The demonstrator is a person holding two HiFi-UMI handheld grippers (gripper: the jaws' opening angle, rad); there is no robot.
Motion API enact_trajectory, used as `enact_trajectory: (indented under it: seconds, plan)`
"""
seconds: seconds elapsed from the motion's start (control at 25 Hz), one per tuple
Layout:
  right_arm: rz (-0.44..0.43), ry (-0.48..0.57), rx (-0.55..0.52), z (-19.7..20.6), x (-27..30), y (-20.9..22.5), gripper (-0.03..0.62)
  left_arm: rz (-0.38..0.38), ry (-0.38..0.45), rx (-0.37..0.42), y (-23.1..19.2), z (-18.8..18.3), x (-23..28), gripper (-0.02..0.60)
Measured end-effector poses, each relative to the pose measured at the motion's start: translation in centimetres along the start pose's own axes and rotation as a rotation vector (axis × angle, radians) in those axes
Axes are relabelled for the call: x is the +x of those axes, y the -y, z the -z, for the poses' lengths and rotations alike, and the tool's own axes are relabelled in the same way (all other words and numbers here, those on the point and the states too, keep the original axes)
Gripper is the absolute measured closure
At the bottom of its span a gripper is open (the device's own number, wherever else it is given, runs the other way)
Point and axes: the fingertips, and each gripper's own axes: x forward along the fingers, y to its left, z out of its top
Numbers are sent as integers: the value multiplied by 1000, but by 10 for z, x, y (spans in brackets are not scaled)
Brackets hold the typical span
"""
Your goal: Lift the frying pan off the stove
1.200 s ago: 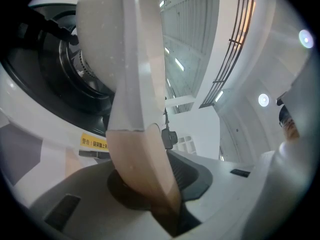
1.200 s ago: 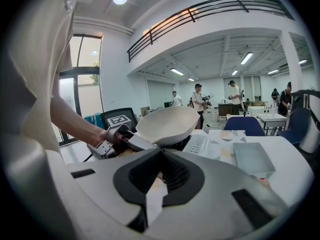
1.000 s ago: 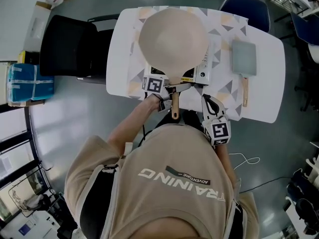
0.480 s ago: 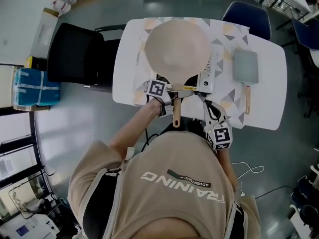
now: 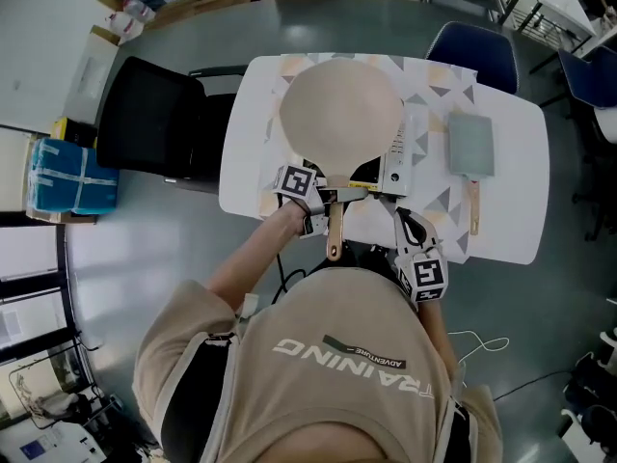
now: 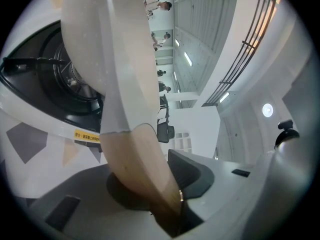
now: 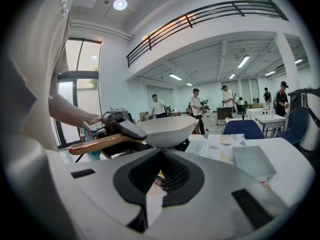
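Note:
A cream frying pan (image 5: 342, 109) hangs just above the portable stove (image 5: 389, 167) on the white table (image 5: 506, 215). My left gripper (image 5: 326, 198) is shut on the pan's wooden handle (image 5: 335, 231) near its root. Its jaws have just been opening a little, with the handle still pressed between them. In the left gripper view the handle (image 6: 135, 169) fills the left gripper (image 6: 155, 180), with the pan's underside (image 6: 95, 49) over the black burner (image 6: 45, 91). My right gripper (image 5: 398, 203) rests shut and empty at the table's near edge. In the right gripper view, its shut jaws (image 7: 161, 176) point toward the raised pan (image 7: 167, 129).
A grey flat tool with a wooden handle (image 5: 472, 143) lies to the right of the stove. A black chair (image 5: 154, 119) stands left of the table, a blue chair (image 5: 477, 32) behind it. Blue boxes (image 5: 58, 177) sit at far left. Several people (image 7: 195, 104) stand in the background.
The pan and my left gripper have risen slightly off the stove. The right gripper has stayed where it was.

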Motion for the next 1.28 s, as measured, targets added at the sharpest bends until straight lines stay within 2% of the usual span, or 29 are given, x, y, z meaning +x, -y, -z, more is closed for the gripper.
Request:
enact_trajectory:
  seconds: [0.28, 0.4, 0.56, 0.88, 1.04, 1.28]
  plan:
    - [3, 2, 2, -1, -3, 3, 597, -23, -14, 41, 13, 3, -6, 449]
    - [3, 12, -3, -4, -4, 4, 597, -8, -23, 52, 22, 7, -8, 449]
    - [7, 29, -15, -11, -4, 9, 597, 16, -22, 38, 33, 11, -10, 449]
    - [5, 54, -38, -26, -6, 16, 597, 0, -31, 23, 41, 22, -17, 440]
    - [-4, 64, -53, -34, -7, 12, 597, -26, -38, 47, 44, 26, -21, 440]
    - [-10, 75, -65, -42, -9, 12, 597, 14, -20, 67, 61, 24, -18, 439]
